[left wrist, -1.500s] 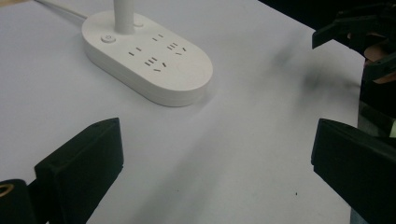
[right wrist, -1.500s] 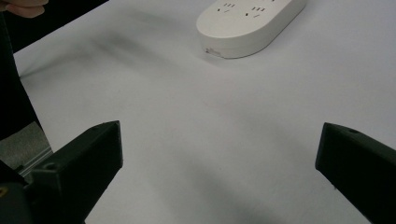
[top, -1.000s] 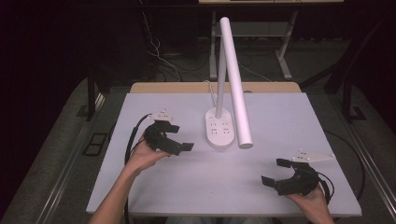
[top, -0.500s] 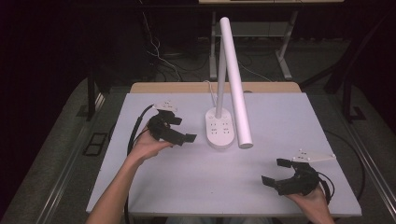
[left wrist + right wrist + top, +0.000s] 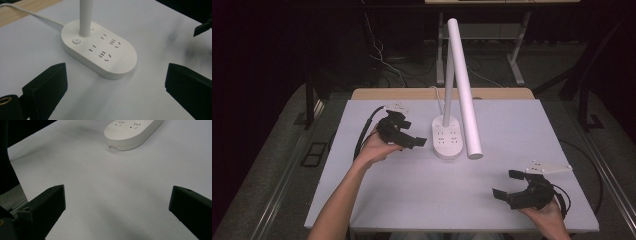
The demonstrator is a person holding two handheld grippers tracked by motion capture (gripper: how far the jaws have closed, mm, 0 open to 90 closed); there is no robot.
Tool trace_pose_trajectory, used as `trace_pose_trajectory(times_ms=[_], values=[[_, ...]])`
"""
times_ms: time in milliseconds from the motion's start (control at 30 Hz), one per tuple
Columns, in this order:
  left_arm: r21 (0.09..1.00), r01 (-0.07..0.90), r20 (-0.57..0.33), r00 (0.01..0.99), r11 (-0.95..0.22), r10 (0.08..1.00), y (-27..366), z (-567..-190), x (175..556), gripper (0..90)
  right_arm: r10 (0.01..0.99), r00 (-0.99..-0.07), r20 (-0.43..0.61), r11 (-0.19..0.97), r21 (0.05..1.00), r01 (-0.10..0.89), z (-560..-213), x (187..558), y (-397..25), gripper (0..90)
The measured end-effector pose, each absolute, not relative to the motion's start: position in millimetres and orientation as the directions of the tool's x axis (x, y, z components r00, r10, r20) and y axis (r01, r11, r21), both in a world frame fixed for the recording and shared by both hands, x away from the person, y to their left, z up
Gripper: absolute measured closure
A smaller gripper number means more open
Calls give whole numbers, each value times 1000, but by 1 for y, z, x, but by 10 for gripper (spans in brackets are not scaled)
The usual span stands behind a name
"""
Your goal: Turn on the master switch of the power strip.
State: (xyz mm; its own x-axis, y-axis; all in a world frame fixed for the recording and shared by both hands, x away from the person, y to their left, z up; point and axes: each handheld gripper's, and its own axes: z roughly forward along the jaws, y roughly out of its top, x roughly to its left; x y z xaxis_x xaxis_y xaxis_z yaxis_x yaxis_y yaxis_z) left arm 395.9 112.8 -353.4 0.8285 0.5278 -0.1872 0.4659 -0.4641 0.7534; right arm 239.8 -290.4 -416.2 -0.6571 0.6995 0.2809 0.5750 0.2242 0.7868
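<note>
Left gripper (image 5: 412, 142), jaws wide and empty mid-frame, looks headed for the lamp base (image 5: 448, 139), so I'd aim square at its power button (image 5: 76, 41); right gripper (image 5: 507, 185) idles released lower right.

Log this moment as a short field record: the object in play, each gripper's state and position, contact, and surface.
object: white desk lamp with an oval socket base, standing near the table's far middle
power button: on the base beside the stem
cord: white cable running from the base towards the far edge
left gripper: jaws open, just left of the base, pointed at it
right gripper: jaws open, at the near right of the table, apart from the lamp
contact: neither gripper touches the lamp
surface: white table
</note>
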Motion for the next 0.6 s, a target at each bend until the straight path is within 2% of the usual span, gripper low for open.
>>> trace_pose_trajectory(times_ms=[600], values=[[735,485,-191,818,-473,542,107,-353,425,87,698,-659,280,230,784,577,-417,240,-291,2]])
